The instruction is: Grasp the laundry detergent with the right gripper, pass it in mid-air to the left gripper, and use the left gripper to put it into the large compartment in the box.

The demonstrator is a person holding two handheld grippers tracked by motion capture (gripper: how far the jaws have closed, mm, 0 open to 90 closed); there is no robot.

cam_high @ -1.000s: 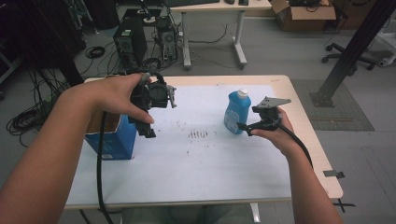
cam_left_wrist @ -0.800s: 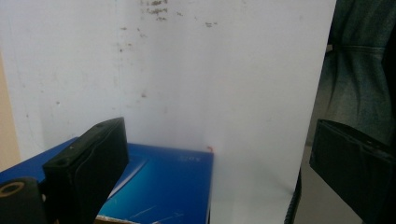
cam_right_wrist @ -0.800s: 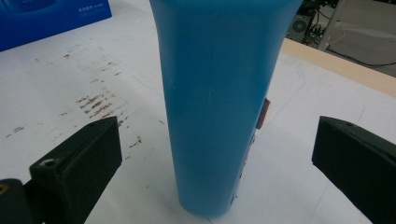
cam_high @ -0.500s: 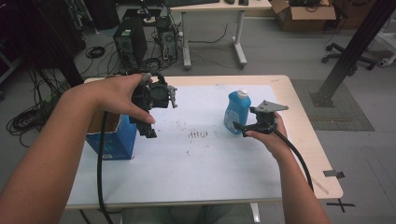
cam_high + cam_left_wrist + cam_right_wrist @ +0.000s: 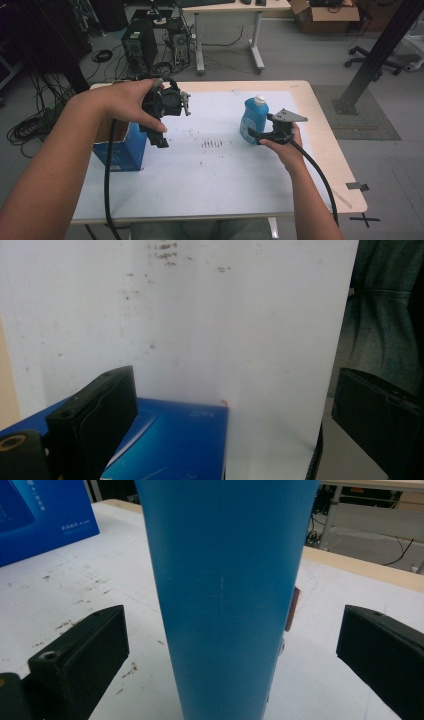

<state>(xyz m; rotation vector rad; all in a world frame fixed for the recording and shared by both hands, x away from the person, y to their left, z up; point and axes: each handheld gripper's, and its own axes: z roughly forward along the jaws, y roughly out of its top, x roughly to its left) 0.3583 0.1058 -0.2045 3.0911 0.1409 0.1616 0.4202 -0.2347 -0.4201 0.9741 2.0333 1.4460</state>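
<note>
The tall blue plastic bottle with a white cap [image 5: 254,120] stands upright on the white sheet, between the spread jaws of our right gripper [image 5: 251,135] — we should centre before closing. Our left gripper [image 5: 161,142] hangs released over the blue cardboard box [image 5: 122,150].

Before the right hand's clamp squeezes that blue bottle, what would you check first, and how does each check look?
1. Bottle upright on the table: ok.
2. Bottle between the right gripper jaws: ok, roughly centred in the right gripper view.
3. Jaws wide enough: ok, a gap shows on each side.
4. Cap on the bottle: ok, a white cap sits on top.
5. Left gripper out of the way: ok, it hangs open over the blue box.
6. Grip height on the bottle: cannot tell exactly.
</note>
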